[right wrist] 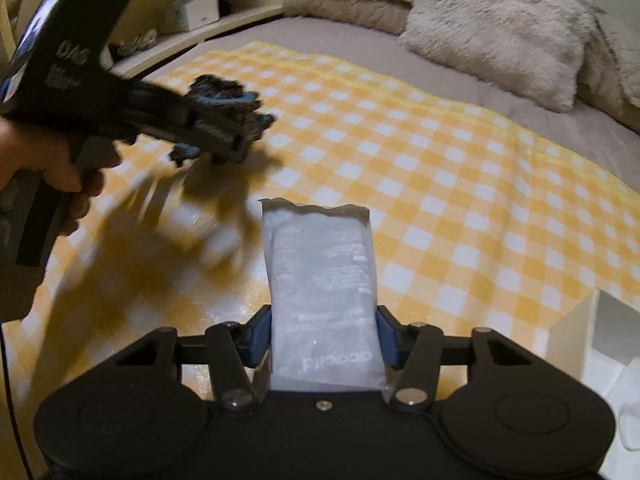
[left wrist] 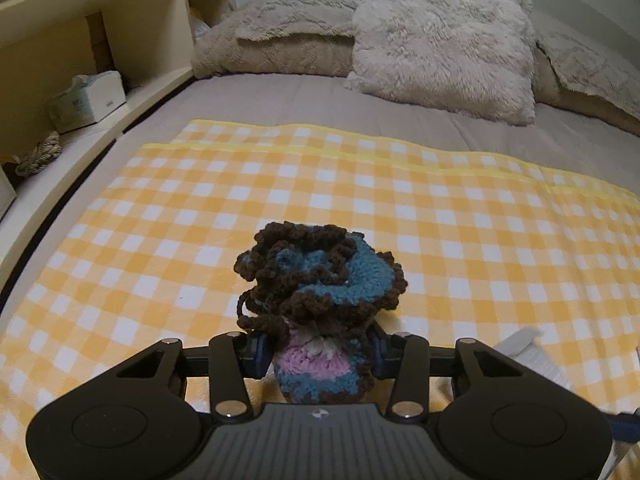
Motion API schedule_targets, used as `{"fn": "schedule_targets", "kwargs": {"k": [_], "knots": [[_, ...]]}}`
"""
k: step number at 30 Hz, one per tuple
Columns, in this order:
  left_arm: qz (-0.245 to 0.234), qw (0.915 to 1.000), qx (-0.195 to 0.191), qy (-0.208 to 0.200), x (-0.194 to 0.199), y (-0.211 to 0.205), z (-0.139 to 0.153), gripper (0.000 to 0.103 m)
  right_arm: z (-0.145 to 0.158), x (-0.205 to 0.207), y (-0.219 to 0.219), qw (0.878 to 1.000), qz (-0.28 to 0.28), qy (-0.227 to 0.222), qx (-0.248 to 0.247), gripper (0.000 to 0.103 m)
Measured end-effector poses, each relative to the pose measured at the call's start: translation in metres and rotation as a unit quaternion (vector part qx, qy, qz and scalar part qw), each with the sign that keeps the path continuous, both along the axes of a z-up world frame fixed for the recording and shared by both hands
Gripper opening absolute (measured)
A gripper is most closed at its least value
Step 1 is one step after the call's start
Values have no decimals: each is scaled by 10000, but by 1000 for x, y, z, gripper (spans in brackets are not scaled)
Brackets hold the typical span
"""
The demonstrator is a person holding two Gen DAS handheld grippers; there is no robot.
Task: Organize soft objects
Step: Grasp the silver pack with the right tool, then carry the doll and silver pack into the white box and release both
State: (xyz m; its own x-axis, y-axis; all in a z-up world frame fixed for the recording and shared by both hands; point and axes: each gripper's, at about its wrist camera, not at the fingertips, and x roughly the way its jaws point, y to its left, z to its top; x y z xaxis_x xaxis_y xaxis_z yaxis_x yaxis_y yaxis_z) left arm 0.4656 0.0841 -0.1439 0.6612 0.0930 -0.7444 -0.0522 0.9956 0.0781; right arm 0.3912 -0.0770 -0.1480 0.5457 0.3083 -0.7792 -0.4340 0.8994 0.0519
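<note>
**Both grippers loaded above the checked blanket**

My left gripper (left wrist: 318,354) is clenched on a crocheted piece (left wrist: 320,280) of brown, blue and pink yarn, held above the yellow checked blanket (left wrist: 460,232). My right gripper (right wrist: 323,338) grasps a white soft packet (right wrist: 320,280), which stands upright between the blue pads (right wrist: 256,338). A white box (right wrist: 592,332) lies at my right, and fluffy pillows (left wrist: 440,36) are behind.

A: Where do the pillows (left wrist: 440,36) sit?
B: At the bed's (left wrist: 280,100) head edge, behind the blanket (left wrist: 360,200), which lies on the bed.

A: And the shelf (left wrist: 92,60)?
B: Along the bed's left edge, with a tissue box (left wrist: 88,100) in it.

A: The right side?
B: A box (right wrist: 596,336) on the blanket's right edge.
</note>
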Motion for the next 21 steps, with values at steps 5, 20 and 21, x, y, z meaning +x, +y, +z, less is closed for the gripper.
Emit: {"fn": "schedule_targets", "kwargs": {"k": [5, 20, 21], "knots": [[65, 9999, -46, -92, -13, 1, 13, 45, 25, -7, -16, 9985, -280, -336, 314, 52], [-114, 9972, -277, -685, -77, -5, 76, 45, 93, -37, -63, 9867, -943, -1007, 854, 51], [-128, 9967, -329, -726, -82, -6, 81, 45, 97, -39, -67, 9858, -992, -1033, 875, 51]]}}
